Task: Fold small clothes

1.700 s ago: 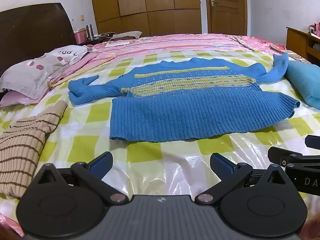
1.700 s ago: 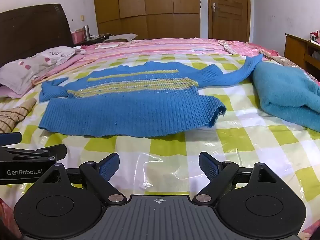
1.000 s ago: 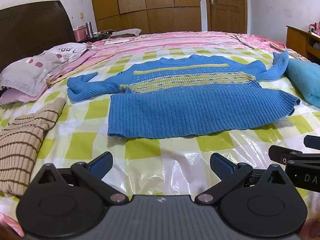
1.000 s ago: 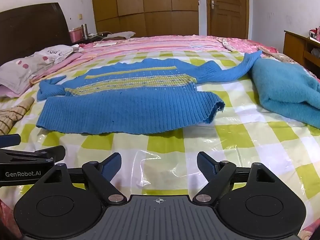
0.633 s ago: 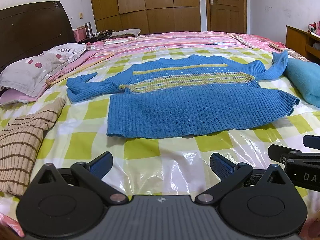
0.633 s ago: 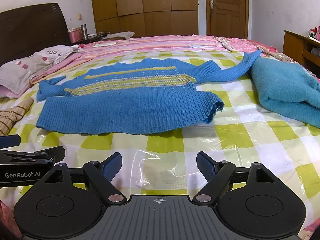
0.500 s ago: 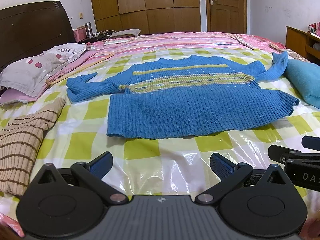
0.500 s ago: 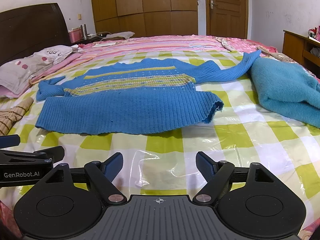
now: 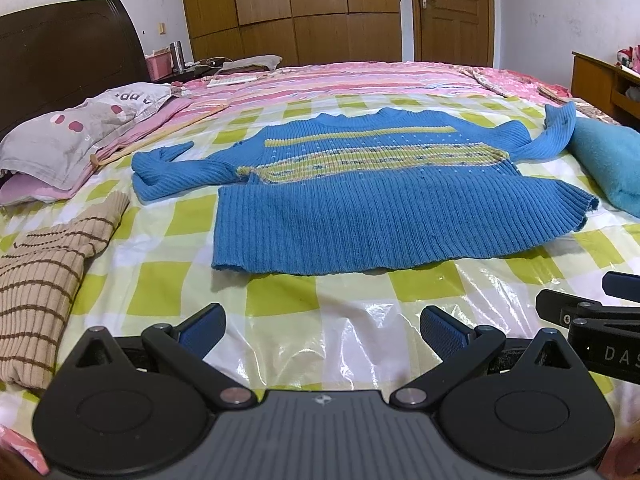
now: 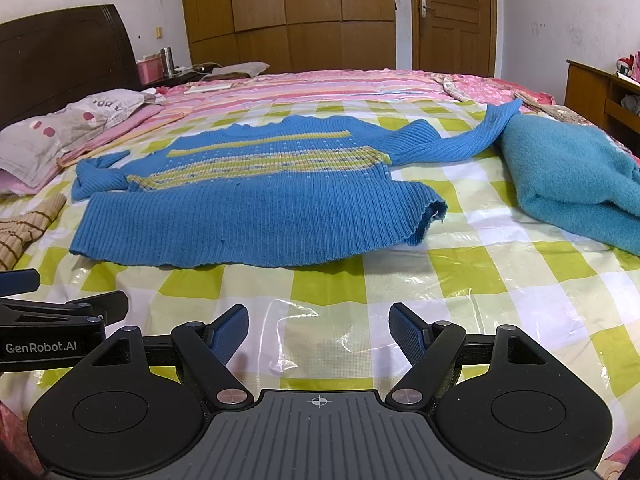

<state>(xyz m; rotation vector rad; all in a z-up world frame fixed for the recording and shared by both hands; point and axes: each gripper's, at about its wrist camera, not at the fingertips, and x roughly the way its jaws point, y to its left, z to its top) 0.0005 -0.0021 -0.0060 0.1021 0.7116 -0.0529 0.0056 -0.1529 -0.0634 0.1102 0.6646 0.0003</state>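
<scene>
A blue knit sweater (image 9: 380, 216) with yellow chest stripes lies flat on the bed, hem towards me and both sleeves spread out. In the right wrist view the same sweater (image 10: 256, 216) has its right hem corner curled up. My left gripper (image 9: 322, 326) hovers over the sheet just short of the hem, open, with nothing between its fingers. My right gripper (image 10: 319, 322) is beside it, also short of the hem, open and empty, its jaws a touch narrower than the left's. Each gripper shows at the edge of the other's view.
The bed is covered by a yellow-checked sheet under clear plastic (image 9: 320, 344). A beige striped garment (image 9: 44, 280) lies at the left, a teal fleece (image 10: 568, 176) at the right, a pillow (image 9: 80, 132) by the dark headboard. A wooden cabinet (image 9: 600, 80) stands right of the bed.
The right gripper's fingers have come slightly inward. Both views shifted a little at first, then held still. The sweater has not moved.
</scene>
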